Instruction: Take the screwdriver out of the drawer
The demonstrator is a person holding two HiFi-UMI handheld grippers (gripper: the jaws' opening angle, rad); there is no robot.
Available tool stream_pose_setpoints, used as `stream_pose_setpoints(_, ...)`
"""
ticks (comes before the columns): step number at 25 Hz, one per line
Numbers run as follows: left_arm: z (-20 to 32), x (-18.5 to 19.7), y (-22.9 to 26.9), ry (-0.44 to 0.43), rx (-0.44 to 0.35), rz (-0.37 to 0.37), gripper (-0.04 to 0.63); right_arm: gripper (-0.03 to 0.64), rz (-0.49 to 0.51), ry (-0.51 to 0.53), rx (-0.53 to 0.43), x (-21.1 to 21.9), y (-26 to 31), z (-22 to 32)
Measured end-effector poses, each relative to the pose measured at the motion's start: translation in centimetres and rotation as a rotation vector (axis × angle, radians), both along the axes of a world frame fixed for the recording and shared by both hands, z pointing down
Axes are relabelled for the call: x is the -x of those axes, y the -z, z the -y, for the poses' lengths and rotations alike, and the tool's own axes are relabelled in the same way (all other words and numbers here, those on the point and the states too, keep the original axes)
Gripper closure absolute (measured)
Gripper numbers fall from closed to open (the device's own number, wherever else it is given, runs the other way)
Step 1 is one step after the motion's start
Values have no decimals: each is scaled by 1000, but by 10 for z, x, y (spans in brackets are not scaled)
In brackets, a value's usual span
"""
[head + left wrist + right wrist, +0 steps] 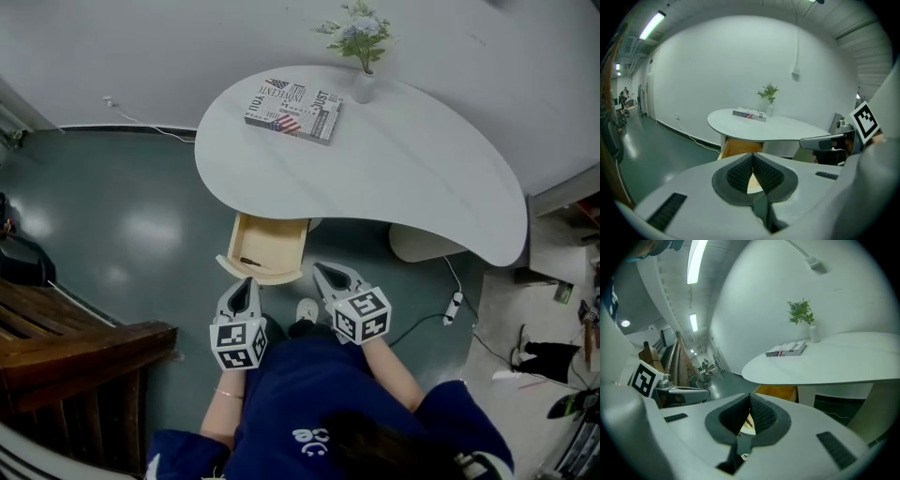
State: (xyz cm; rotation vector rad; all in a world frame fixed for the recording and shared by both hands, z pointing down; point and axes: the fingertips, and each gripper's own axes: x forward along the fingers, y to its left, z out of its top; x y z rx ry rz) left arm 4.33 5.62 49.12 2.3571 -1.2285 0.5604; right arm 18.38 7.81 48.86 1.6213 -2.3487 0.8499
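The drawer (277,242) is open under the table's (422,178) near edge, with the screwdriver (249,261) (small, dark) in its front left corner. The left claw (247,280) and right claw (320,268) are pinched closed, holding nothing. Next, one must open and reach in.

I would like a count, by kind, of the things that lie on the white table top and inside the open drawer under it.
Book: 1
Vase with plant: 1
Screwdriver, a small dark thing in the drawer: 1
Total: 3
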Motion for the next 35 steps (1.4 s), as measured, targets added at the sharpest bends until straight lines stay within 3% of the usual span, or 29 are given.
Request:
stream_pose_setpoints(8,16,18,3,71,-4,8,591,607,-4,35,22,6,-1,23)
stream_pose_setpoints(16,55,40,-2,88,20,-2,591,589,-43,160,71,44,-8,60)
stream_pose_setpoints(30,115,77,-17,54,67,5,591,518,-333,647,279,124,-82,99)
stream_pose_setpoints(35,119,95,-25,78,97,18,591,495,-435,821,329,143,-114,99)
